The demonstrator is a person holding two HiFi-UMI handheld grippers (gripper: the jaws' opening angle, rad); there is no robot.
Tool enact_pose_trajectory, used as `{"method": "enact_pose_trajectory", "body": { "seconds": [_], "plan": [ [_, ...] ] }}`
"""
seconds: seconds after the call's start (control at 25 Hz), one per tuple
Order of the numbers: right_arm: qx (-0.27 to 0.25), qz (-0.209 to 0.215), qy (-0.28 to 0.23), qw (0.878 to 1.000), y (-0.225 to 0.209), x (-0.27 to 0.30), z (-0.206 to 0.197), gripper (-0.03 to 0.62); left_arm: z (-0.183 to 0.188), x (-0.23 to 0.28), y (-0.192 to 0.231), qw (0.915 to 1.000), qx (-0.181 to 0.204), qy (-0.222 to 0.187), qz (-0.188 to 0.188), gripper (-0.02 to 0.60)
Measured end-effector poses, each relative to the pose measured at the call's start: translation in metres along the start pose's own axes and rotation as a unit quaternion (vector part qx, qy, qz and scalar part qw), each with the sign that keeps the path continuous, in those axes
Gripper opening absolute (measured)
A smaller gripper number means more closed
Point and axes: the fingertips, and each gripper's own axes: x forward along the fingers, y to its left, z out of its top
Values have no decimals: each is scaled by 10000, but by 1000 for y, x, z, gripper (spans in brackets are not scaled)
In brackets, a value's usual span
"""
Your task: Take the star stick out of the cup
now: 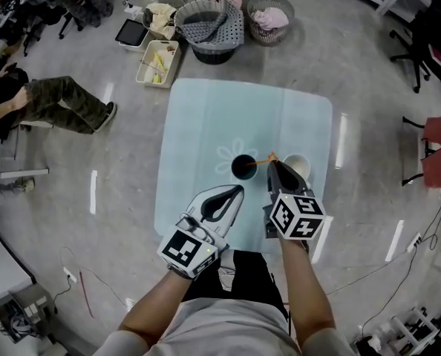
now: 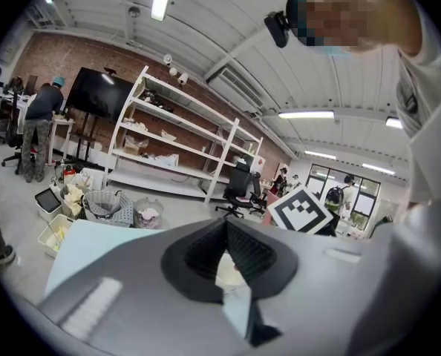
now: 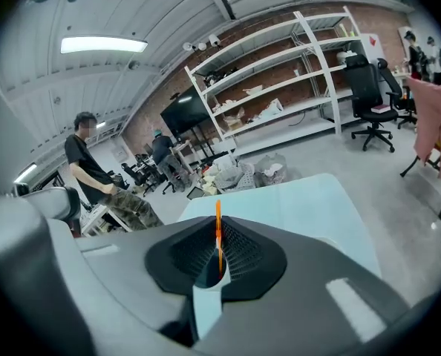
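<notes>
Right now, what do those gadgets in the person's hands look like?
Each hand holds a grey plastic tool: the left tool and right tool taper to two jaws lined with black ribbed pads. Each carries a white cube printed with black square markers. The person wears a pale short-sleeved shirt.

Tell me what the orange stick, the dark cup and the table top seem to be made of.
The orange stick, pinched in the right gripper: thin plastic or painted wood, evenly bright and straight; which one is unclear. The dark cup: likely plastic or ceramic, uniformly dark with a smooth round rim. The table: smooth pale blue plastic or laminate, with a faint sheen.
</notes>
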Motion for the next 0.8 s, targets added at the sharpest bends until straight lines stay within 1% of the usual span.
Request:
{"method": "enact_pose_trajectory", "body": {
  "seconds": [0.32, 0.44, 0.68, 0.8],
  "plan": [
    [-179, -115, -373, 9991, 16, -26, 26, 29, 13, -15, -4, 9998, 114, -113, -113, 5],
    [-228, -180, -493, 9984, 19, -42, 31, 29, 15, -22, -11, 9997, 103, -119, -178, 5],
    [-232, -292, -875, 9955, 26, -78, 46, 29, 29, -36, -23, 9990, 267, -209, -296, 5],
    [-282, -358, -1047, 9935, 31, -95, 51, 29, 30, -45, -26, 9990, 233, -227, -313, 5]
  ]
}}
